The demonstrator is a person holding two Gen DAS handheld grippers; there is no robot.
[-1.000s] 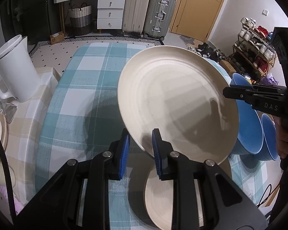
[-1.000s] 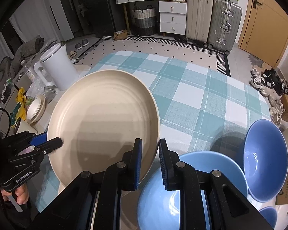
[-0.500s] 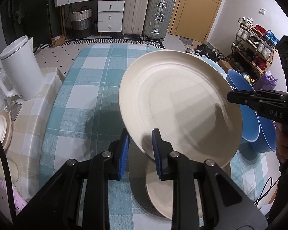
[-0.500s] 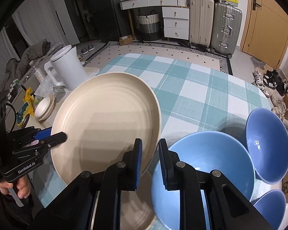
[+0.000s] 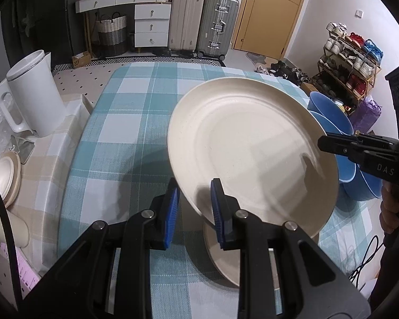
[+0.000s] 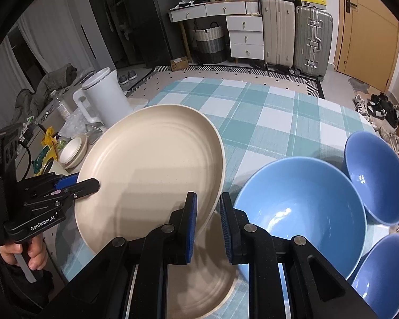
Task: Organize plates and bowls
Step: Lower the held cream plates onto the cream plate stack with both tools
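Plate (image 5: 247, 143), cream and tilted, hangs over the desk (image 5: 125, 133) with its checked teal cloth; my left gripper (image 5: 192, 207) pinches its near rim, and a second plate (image 5: 220, 252) lies flat beneath it. Suitcases (image 5: 202, 21) and a yellow door (image 5: 271, 13) stand beyond the plate.

From my right gripper (image 6: 207, 220), fingers (image 6: 191, 226) pinch the plate's (image 6: 151, 170) opposite rim. Right of the plate sit three blue bowls (image 6: 300, 212); left of it stands a white kettle (image 6: 106, 98).
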